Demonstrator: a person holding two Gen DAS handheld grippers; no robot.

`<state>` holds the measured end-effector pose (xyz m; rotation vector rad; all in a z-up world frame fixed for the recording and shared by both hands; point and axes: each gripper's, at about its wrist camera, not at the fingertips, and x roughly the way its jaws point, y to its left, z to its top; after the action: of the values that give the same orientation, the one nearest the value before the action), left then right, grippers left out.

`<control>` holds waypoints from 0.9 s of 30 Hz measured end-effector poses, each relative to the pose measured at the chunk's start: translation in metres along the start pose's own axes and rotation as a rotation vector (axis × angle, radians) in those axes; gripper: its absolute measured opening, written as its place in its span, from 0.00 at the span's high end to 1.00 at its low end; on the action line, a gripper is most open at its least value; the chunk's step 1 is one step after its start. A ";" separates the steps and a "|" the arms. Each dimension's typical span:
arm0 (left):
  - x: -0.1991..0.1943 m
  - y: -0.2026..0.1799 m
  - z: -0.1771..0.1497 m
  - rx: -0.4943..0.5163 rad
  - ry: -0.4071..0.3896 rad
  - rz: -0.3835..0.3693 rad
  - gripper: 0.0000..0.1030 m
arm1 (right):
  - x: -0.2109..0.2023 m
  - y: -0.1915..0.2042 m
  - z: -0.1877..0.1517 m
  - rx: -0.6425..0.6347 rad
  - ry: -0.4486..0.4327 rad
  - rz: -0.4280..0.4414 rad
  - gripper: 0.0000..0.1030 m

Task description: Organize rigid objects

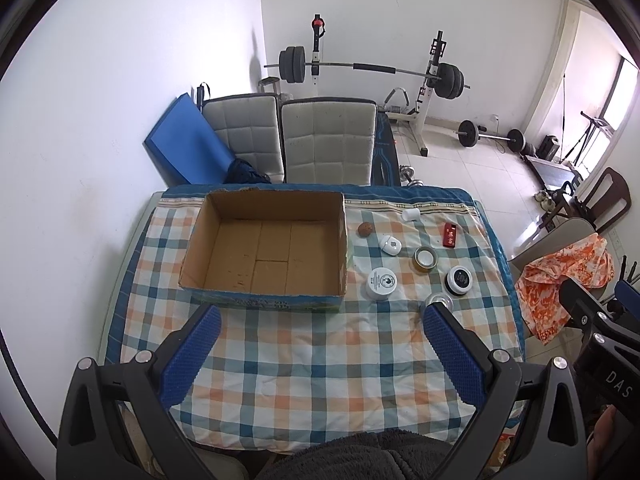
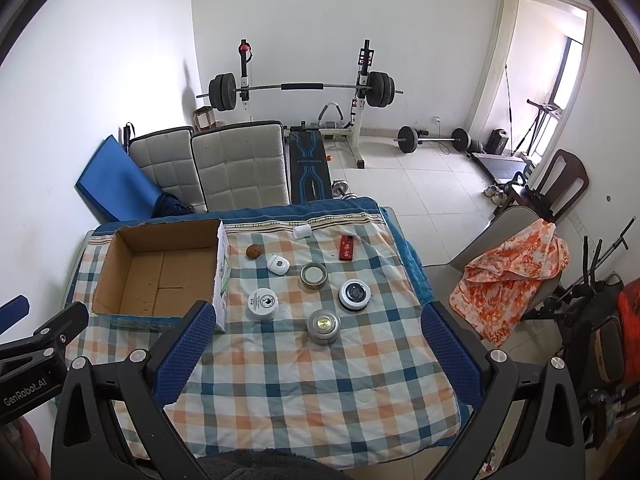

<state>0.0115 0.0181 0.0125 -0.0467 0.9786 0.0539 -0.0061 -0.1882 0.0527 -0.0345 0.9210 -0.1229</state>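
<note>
Right claw [image 2: 318, 354] open; silver tin [image 2: 323, 325] just ahead.

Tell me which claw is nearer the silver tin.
Right. The right claw is open with the silver tin centred just ahead between its fingers; the left claw is open farther left, facing the cardboard box.

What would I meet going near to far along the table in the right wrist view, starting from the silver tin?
silver tin → black-lidded jar → open gold tin → red box → small white cup lying at the far edge.
</note>
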 end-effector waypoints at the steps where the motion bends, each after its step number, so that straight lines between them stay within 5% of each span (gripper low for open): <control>1: 0.002 0.000 -0.001 -0.001 0.006 0.000 0.00 | 0.001 -0.001 -0.001 -0.001 0.004 0.000 0.00; 27: 0.009 0.003 -0.006 -0.002 0.027 -0.001 0.00 | 0.012 0.002 -0.012 -0.012 0.027 0.002 0.00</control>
<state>0.0117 0.0208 0.0016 -0.0497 1.0056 0.0529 -0.0084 -0.1873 0.0358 -0.0434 0.9482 -0.1157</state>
